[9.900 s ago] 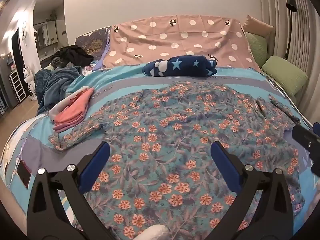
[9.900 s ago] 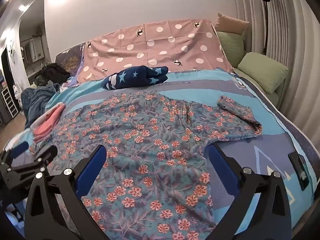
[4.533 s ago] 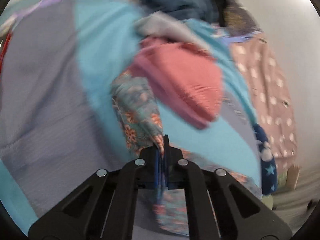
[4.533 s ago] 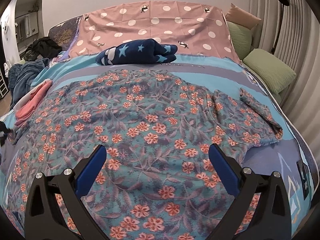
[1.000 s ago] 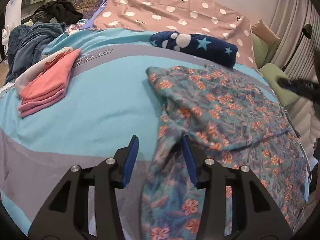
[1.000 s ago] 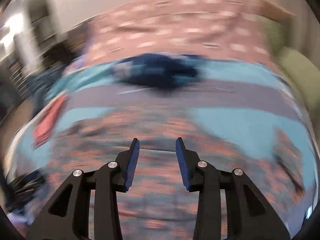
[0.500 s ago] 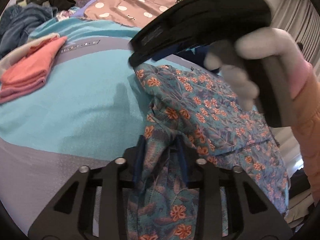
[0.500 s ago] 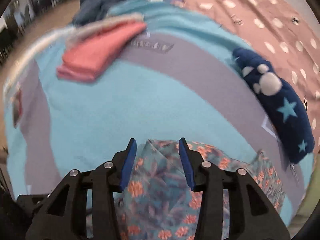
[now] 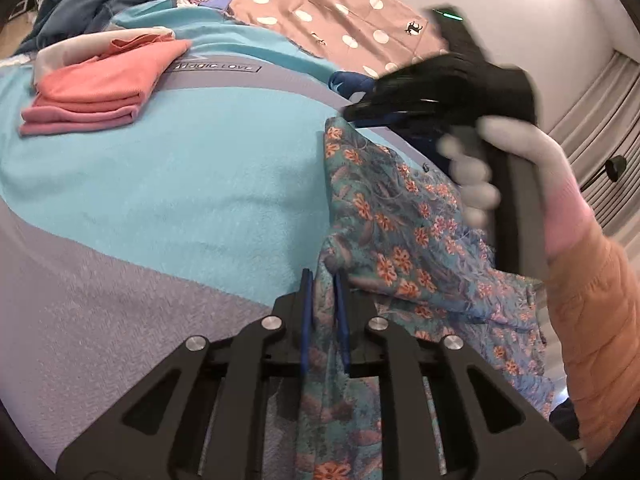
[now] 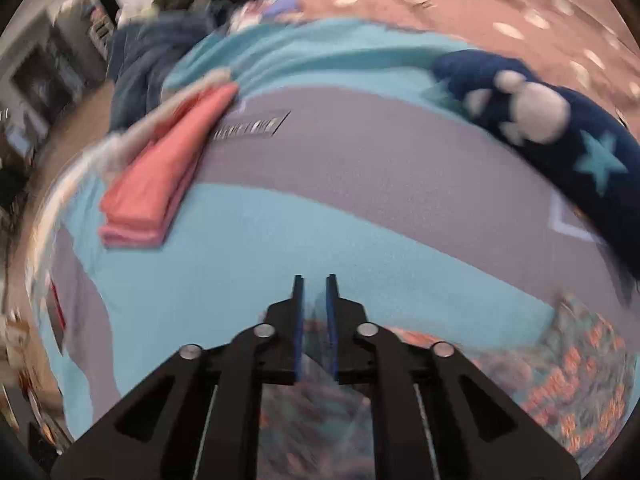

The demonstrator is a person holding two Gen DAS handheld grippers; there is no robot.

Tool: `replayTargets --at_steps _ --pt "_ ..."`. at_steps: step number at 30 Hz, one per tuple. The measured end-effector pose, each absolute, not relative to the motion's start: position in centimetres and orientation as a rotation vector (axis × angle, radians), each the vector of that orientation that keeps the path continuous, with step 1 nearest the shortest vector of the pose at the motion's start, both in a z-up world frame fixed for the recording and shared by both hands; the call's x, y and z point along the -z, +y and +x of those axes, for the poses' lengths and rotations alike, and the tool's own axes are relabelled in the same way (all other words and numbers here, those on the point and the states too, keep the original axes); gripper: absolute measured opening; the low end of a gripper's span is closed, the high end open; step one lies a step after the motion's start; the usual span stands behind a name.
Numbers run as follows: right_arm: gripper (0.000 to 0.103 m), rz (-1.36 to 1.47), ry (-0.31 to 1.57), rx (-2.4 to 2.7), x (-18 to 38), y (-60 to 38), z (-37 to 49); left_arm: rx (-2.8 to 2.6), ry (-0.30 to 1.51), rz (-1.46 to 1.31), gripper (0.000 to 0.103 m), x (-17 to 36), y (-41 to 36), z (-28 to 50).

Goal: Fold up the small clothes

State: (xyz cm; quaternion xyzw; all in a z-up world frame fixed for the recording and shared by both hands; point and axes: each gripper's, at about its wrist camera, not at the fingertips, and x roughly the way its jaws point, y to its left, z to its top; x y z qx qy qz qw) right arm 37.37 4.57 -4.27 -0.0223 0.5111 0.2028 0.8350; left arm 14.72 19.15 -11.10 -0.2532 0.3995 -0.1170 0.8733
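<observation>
Blue-and-grey blanket [image 9: 168, 184] labelled "MAGIC LOVE" [image 9: 215, 67]; beside the label, both grippers, left gripper [image 9: 323, 280] and right gripper [image 10: 313, 286], have just closed, pinching the floral garment [image 9: 404, 232].

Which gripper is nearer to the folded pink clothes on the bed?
Hard to tell: both sit apart from the folded pink clothes. The left gripper and the right gripper each pinch an edge of the floral garment.

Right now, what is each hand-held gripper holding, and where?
Both pinch the floral garment along its folded edge: left hand-held gripper nearer, right hand-held gripper at the far corner.
</observation>
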Motion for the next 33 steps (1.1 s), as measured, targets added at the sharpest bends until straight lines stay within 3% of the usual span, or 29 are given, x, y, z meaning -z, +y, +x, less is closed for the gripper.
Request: replayTargets --at_steps 3,7,11,13,17,20,24,29,32,33 --pt "0.023 -0.035 0.986 -0.425 1.2 -0.9 34.0 0.247 0.825 -0.538 0.014 11.0 19.3 14.6" --pt "0.023 0.034 0.993 -0.421 0.6 -10.4 27.5 0.24 0.79 -0.57 0.014 11.0 20.4 14.2" --pt "0.023 0.17 1.03 -0.368 3.2 -19.0 20.6 0.189 0.688 -0.543 0.012 8.8 20.8 12.9" --pt "0.034 0.207 1.063 -0.254 5.6 -22.3 18.2 0.189 0.638 -0.491 0.012 6.6 20.3 12.5" --pt "0.033 0.323 1.02 -0.209 7.6 -26.1 14.9 0.252 0.676 -0.393 0.013 4.1 16.9 13.4" --pt "0.033 0.36 0.948 -0.231 6.2 -27.3 12.8 0.279 0.787 -0.29 0.021 5.4 12.6 15.4" --pt "0.033 0.37 0.878 -0.17 5.1 -31.5 10.3 0.203 0.905 -0.134 0.022 9.4 8.6 17.3" --pt "0.036 0.399 0.764 0.128 4.8 -40.9 8.1 0.247 0.847 -0.145 0.025 5.5 6.3 16.3" --pt "0.036 0.256 0.77 0.246 5.2 -42.4 8.8 0.291 0.778 -0.049 0.044 2.7 2.4 15.5" --pt "0.036 0.18 0.782 0.255 5.4 -42.2 9.3 0.319 0.767 -0.034 0.045 2.2 1.0 15.3"
